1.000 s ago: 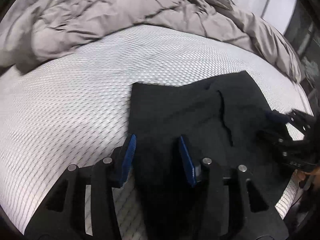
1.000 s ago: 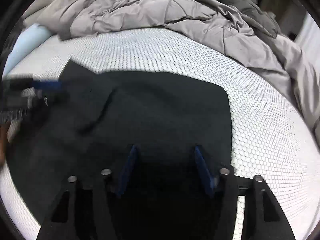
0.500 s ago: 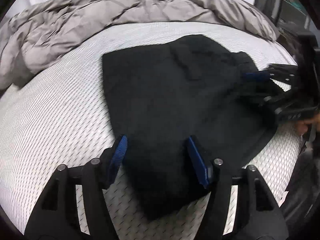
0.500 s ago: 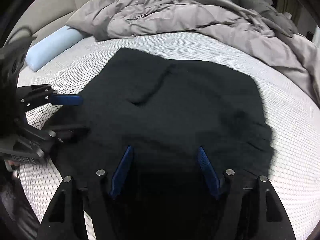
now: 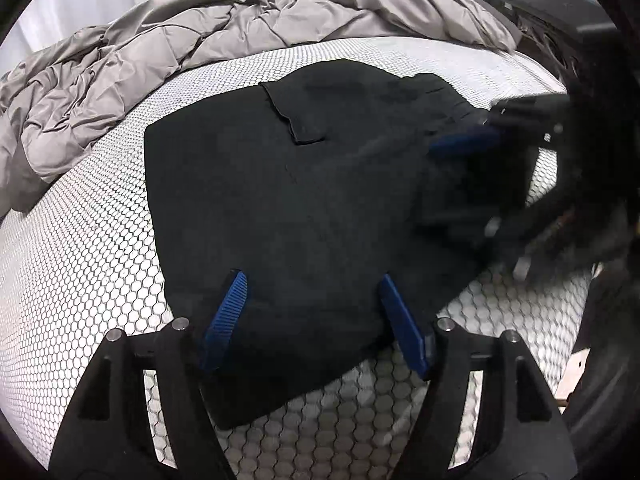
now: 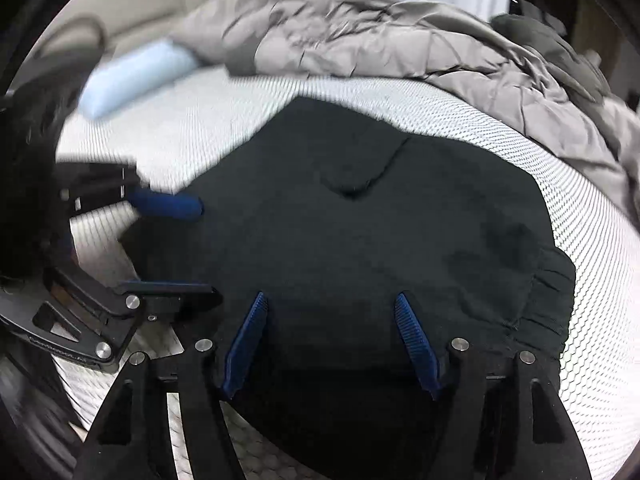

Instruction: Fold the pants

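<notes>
Clearly, the black pants (image 5: 288, 208) are lying folded into a compact dark slab on the honeycomb-patterned mattress (image 5: 80, 240), filling the centre of both wrist views, with a pocket flap showing towards the upper middle. The main risk is being carried by the loose near edge: if a pad is dragged across the cloth while a gripper is being drawn away, the top layer could be pulled askew and the fold undone; a snag on the gathered waistband at the right of the right wrist view would cause the same. The slack cloth is also being left close to the mattress edge at the bottom of the frames, where it might slip. The left gripper (image 5: 312, 320) is being held angled steeply down over the lower edge of the pants, its jaws spread wide and having just been opening, with cloth lying beneath them but nothing pinched. The right gripper (image 6: 334, 340) is being held in a like downward tilt over the lower middle of the garment, its blue pads standing wide apart, having just been opening as well, and not pressing the fabric. A crumpled grey duvet (image 5: 200, 32) is being left heaped across the top of both frames, well apart from the pants.
</notes>
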A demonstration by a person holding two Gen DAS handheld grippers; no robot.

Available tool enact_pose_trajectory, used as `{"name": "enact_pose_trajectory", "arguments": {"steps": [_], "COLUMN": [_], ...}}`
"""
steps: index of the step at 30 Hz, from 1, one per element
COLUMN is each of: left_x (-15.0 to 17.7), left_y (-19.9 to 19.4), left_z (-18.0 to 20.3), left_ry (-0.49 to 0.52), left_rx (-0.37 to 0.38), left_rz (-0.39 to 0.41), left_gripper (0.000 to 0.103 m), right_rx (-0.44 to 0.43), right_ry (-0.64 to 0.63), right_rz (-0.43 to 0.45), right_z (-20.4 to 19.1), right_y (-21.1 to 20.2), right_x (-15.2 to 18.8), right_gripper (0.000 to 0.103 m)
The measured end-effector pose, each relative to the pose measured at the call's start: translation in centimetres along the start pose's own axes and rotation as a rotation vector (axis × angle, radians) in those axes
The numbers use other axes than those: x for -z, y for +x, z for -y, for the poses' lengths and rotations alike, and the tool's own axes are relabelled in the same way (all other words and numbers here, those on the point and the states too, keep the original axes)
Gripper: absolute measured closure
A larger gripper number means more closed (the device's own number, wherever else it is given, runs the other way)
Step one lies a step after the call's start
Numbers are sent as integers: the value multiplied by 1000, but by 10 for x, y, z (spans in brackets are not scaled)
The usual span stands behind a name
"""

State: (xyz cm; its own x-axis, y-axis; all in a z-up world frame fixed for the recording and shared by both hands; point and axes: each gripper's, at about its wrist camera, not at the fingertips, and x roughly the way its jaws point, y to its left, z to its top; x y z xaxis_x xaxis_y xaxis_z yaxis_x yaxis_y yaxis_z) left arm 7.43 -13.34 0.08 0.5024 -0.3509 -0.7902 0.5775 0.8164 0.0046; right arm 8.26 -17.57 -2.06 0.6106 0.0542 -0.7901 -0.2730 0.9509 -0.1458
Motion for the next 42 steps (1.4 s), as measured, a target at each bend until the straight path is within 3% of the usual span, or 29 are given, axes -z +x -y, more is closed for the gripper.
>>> {"name": "enact_pose_trajectory", "arguments": {"steps": [5, 6, 7, 9, 13, 15, 17, 19, 22, 25, 26, 30, 37, 42], "left_x": [10, 10, 10, 8, -10, -20, -32, -38, -35, -31, -32, -34, -32, -36], "left_y": [-9, -11, -14, -27, -53, -54, -39, -19, 9, 19, 22, 25, 24, 26], "left_z": [-12, -11, -9, -2, -1, 5, 20, 37, 66, 94, 96, 97, 99, 97], "left_ry": [-10, -5, -1, -16, -89, -172, -206, -164, -89, 11, 18, -13, 3, 6], "left_rx": [16, 15, 8, 0, 71, 129, 173, 157, 116, 20, 29, 59, 58, 54], "left_rz": [-12, -12, -9, 6, 141, 194, 184, 147, 66, 53, 50, 39, 40, 35], "left_gripper": [23, 23, 23, 23, 23, 23, 23, 23, 23, 23, 23, 23, 22, 22], "right_rx": [87, 122, 112, 8, -64, -116, -174, -234, -268, -369, -388, -370, -360, -417], "right_ry": [73, 96, 136, 255, 301, 349, 403, 455, 527, 611, 627, 648, 659, 637], "right_rz": [8, -2, -9, -4, 81, 135, 160, 149, 135, 140, 144, 119, 201, 192], "right_z": [56, 65, 76, 95, 100, 105, 112, 119, 123, 135, 137, 142, 147, 141], "right_y": [-35, -39, -41, -43, -63, -73, -75, -67, -58, -46, -43, -27, -50, -57], "right_x": [34, 40, 46, 57, 55, 53, 54, 54, 53, 60, 62, 54, 41, 48], "right_gripper": [36, 30, 23, 23, 23, 25, 41, 47, 51, 51, 51, 54, 57, 57]}}
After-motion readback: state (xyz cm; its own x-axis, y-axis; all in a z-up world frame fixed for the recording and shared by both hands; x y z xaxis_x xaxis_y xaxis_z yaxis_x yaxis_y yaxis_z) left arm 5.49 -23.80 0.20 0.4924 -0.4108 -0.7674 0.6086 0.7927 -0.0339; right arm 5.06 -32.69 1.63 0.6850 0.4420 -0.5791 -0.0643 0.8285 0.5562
